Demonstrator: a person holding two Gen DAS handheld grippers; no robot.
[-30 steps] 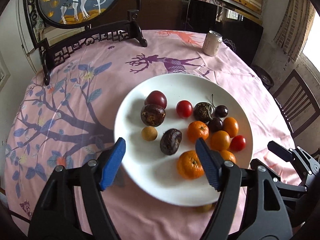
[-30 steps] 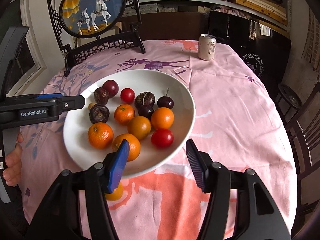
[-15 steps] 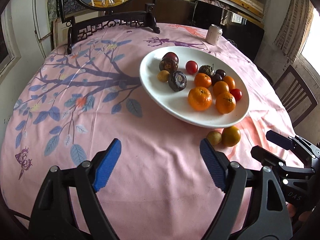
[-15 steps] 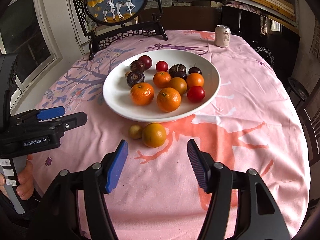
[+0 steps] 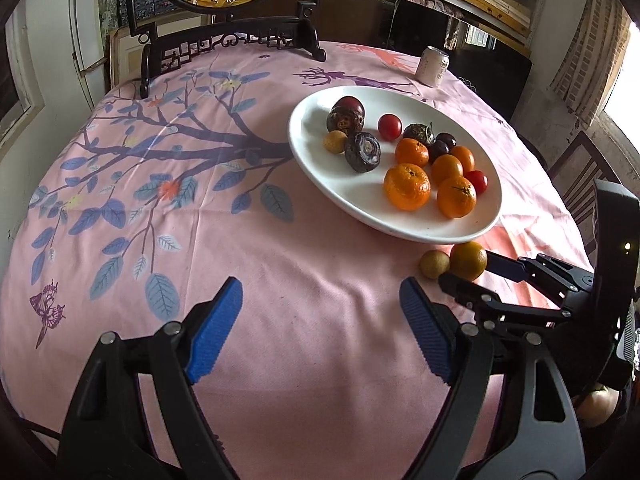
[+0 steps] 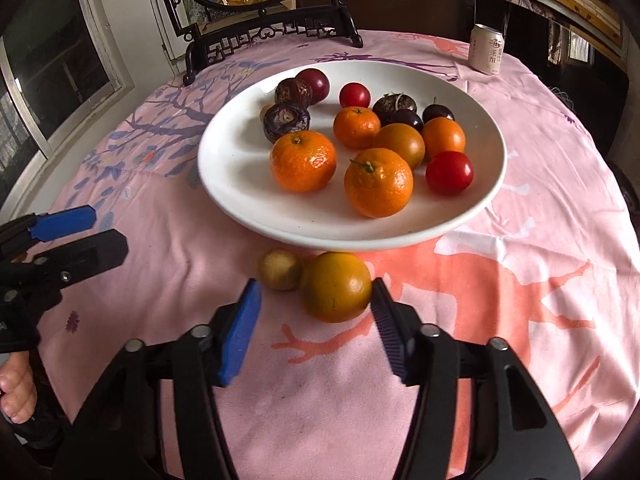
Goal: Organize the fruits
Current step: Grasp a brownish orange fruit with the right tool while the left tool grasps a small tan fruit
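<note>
A white plate (image 6: pixel 224 168) (image 5: pixel 316 168) holds several oranges, red tomatoes and dark fruits. On the pink cloth just in front of it lie a greenish-orange fruit (image 6: pixel 335 287) (image 5: pixel 468 260) and a small yellow-brown fruit (image 6: pixel 279 269) (image 5: pixel 434 264), side by side. My right gripper (image 6: pixel 316 328) is open and low over the cloth, its tips either side of the near edge of the greenish-orange fruit, not closed on it. It also shows in the left wrist view (image 5: pixel 480 276). My left gripper (image 5: pixel 320 336) is open and empty over bare cloth, left of the two fruits.
A drink can (image 6: pixel 486 50) stands at the far right of the round table. A dark carved stand with a round deer picture (image 6: pixel 272 32) stands at the far edge. A wooden chair (image 5: pixel 580 176) is beyond the table's right side.
Both grippers pulled back from over the plate toward the near table edge. The right gripper then moved forward and down until its tips flank the greenish-orange fruit.
</note>
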